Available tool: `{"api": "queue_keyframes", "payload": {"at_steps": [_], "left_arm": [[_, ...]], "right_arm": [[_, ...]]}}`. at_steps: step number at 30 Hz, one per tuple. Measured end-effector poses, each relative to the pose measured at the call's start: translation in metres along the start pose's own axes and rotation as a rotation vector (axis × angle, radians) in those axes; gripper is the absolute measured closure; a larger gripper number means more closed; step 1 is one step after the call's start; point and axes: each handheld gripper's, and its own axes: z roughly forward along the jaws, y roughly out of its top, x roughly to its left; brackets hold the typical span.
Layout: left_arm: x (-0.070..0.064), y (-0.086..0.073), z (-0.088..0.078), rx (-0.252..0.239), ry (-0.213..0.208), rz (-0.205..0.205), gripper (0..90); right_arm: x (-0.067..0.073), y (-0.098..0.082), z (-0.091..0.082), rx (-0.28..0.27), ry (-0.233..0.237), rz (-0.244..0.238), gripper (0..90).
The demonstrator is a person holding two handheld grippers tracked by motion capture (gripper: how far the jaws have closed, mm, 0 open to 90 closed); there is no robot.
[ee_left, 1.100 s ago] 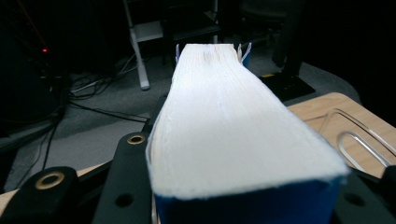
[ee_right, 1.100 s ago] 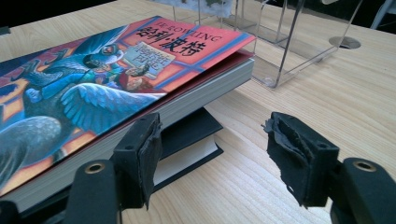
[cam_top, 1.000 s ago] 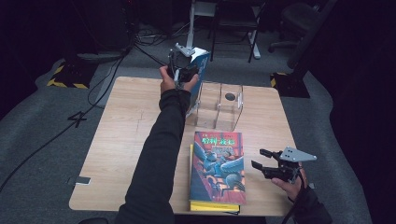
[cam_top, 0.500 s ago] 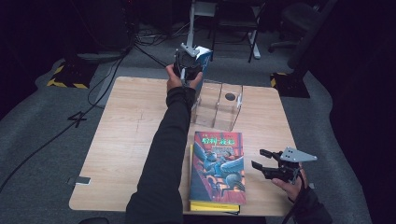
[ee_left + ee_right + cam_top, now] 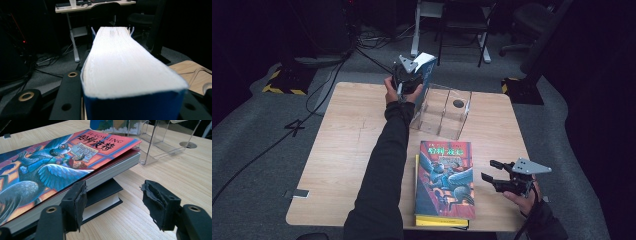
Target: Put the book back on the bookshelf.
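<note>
The left tool (image 5: 408, 80) clamps the blue book (image 5: 424, 67) upright to slot it into the clear holder (image 5: 442, 114), while the right tool (image 5: 497, 176) waits with its jaws apart beside the book stack (image 5: 443, 182).

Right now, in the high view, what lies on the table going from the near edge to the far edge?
Stack of books with the colourful illustrated cover on top → clear plastic divided book holder → blue-covered book clamped in the left gripper.

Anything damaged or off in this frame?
The pad on one finger of the right hand-held gripper looks torn and ragged at its edges. The stacked books lie neatly, nothing spilled.
</note>
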Motion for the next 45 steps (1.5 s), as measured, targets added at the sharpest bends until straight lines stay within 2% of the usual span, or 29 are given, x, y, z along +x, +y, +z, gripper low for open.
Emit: {"api": "queue_keyframes", "payload": {"at_steps": [2, 5, 11, 15, 19, 25, 30, 33, 35, 40, 45], "left_arm": [[0.004, -0.005, -0.004, -0.004, 0.005, -0.003, 59.4], [0.010, -0.010, -0.009, -0.023, -0.012, -0.029, 59.2], [0.013, -0.020, -0.018, -0.018, -0.042, -0.006, 58.7], [0.023, -0.028, -0.025, -0.037, -0.072, -0.044, 58.5], [0.026, -0.034, -0.030, -0.049, -0.090, -0.037, 57.3], [0.025, -0.045, -0.033, -0.037, -0.130, -0.018, 55.6], [0.024, -0.057, -0.037, -0.016, -0.140, -0.009, 45.1], [0.025, -0.063, -0.040, -0.015, -0.152, -0.015, 44.5], [0.028, -0.070, -0.043, 0.006, -0.177, -0.023, 41.6], [0.031, -0.081, -0.047, 0.024, -0.193, -0.014, 39.3], [0.033, -0.102, -0.046, 0.069, -0.209, -0.007, 38.9]], "right_arm": [[0.000, 0.000, 0.000, 0.002, -0.002, 0.001, 36.4], [-0.001, -0.001, -0.001, 0.003, -0.003, 0.001, 36.4], [0.000, -0.001, 0.000, 0.007, -0.002, 0.001, 36.4], [0.001, -0.001, 0.002, 0.015, 0.002, -0.005, 36.4], [0.001, -0.001, 0.002, 0.019, 0.003, -0.007, 36.4], [0.002, -0.002, 0.003, 0.029, 0.011, -0.009, 36.4], [0.003, -0.003, 0.005, 0.039, 0.016, -0.014, 36.4], [0.003, -0.003, 0.005, 0.044, 0.021, -0.012, 36.3], [0.003, -0.004, 0.006, 0.049, 0.022, -0.011, 36.2], [0.003, -0.004, 0.007, 0.053, 0.022, -0.014, 36.2], [0.004, -0.004, 0.007, 0.055, 0.024, -0.014, 36.2]]}}
